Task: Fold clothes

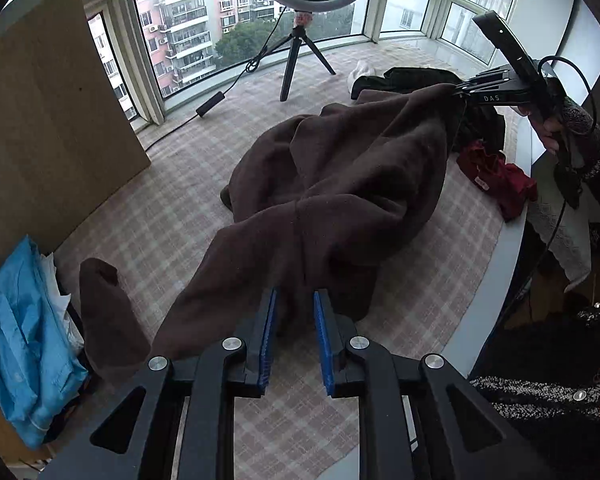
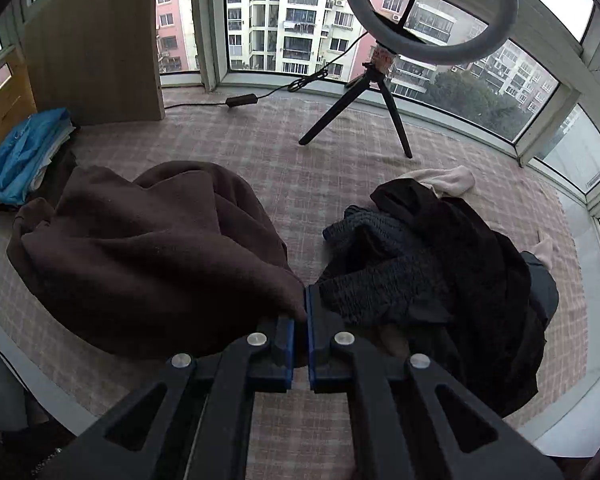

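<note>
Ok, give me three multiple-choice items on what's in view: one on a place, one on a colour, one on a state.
1. The tripod stands: A on the checked cloth; B on a chair; C on a shelf.
2. The held garment is: A blue; B brown; C white.
3. On the right gripper, the fingers are: A wide open; B shut on nothing; C shut on the garment.
Answers: A, its legs rest on the cloth; B, brown in both views; C, the cloth edge is pinched between them.
</note>
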`<state>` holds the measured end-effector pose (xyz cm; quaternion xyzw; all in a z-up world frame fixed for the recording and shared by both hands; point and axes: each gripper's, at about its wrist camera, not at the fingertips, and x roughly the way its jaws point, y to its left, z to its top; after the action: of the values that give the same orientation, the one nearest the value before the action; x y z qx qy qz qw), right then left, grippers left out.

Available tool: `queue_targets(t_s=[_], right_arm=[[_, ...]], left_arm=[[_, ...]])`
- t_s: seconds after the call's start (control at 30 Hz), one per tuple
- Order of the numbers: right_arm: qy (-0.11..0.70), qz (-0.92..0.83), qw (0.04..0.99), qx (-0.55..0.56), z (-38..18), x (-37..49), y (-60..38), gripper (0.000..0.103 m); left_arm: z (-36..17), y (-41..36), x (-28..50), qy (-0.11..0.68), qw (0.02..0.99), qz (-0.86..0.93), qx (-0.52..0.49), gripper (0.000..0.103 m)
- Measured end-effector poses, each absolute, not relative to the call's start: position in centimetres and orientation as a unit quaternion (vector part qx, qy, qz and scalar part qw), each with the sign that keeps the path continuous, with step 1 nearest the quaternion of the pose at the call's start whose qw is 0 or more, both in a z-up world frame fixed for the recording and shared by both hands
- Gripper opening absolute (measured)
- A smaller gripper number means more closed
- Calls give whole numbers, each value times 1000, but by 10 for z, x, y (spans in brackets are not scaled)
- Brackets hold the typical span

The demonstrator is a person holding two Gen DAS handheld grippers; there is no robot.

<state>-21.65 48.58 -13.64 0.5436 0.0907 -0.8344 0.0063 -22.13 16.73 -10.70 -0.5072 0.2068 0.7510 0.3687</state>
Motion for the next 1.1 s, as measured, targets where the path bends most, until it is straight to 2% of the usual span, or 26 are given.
queue_targets(t_s=[0.07, 0.17, 0.2, 0.23, 0.3, 0.37, 0.43, 0.47, 0.5, 0.53, 0.57, 0.6, 0.63, 0.77, 0.8, 0.83, 0.87, 0.93, 1.0, 1.1], right_arm=[[113, -809, -6, 577, -185, -215, 491, 4], [94, -796, 0, 598, -211, -213, 503, 5], [83, -796, 4, 600, -212, -212, 508, 5], [78, -797, 7, 598, -210, -213, 511, 5], [73, -800, 12, 595, -202, -216, 513, 7], [73, -801, 16, 594, -197, -218, 513, 13], [87, -801, 16, 592, -195, -219, 511, 26], [95, -801, 15, 590, -194, -218, 510, 29], [101, -801, 14, 589, -195, -218, 510, 35], [106, -801, 13, 589, -195, -218, 510, 38], [104, -800, 14, 590, -198, -220, 511, 39], [101, -799, 15, 592, -201, -222, 512, 39], [95, -798, 18, 595, -204, -224, 513, 39], [88, -793, 29, 602, -219, -235, 510, 39], [90, -791, 32, 604, -221, -237, 509, 33], [84, -791, 39, 605, -220, -237, 507, 17], [79, -790, 45, 606, -219, -236, 505, 12], [86, -788, 54, 607, -217, -233, 498, 12], [111, -779, 65, 614, -221, -231, 487, 13], [159, -770, 70, 613, -223, -222, 474, 24]], left_arm=[[-124, 162, -222, 193, 371, 741, -525, 18], [-127, 158, -234, 189, 363, 744, -528, 19], [-127, 162, -241, 190, 365, 742, -528, 22], [-127, 166, -247, 192, 369, 741, -527, 32], [-131, 183, -262, 203, 381, 735, -524, 44], [-139, 200, -274, 221, 393, 726, -520, 46], [-150, 218, -282, 247, 405, 715, -514, 58], [-158, 225, -285, 260, 405, 709, -515, 60], [-168, 230, -290, 266, 403, 700, -526, 59], [-179, 232, -295, 256, 403, 688, -546, 51], [-189, 233, -300, 245, 403, 675, -567, 40], [-194, 230, -301, 229, 402, 669, -581, 14], [-197, 227, -302, 213, 401, 664, -594, 6], [-166, 191, -283, 185, 394, 697, -570, 5], [-155, 175, -276, 174, 387, 709, -564, 5], [-144, 159, -269, 160, 379, 720, -559, 5], [-139, 144, -260, 147, 375, 723, -562, 5], [-136, 117, -242, 132, 366, 723, -570, 8], [-150, 104, -231, 154, 332, 717, -593, 10], [-165, 97, -230, 153, 296, 711, -619, 9]])
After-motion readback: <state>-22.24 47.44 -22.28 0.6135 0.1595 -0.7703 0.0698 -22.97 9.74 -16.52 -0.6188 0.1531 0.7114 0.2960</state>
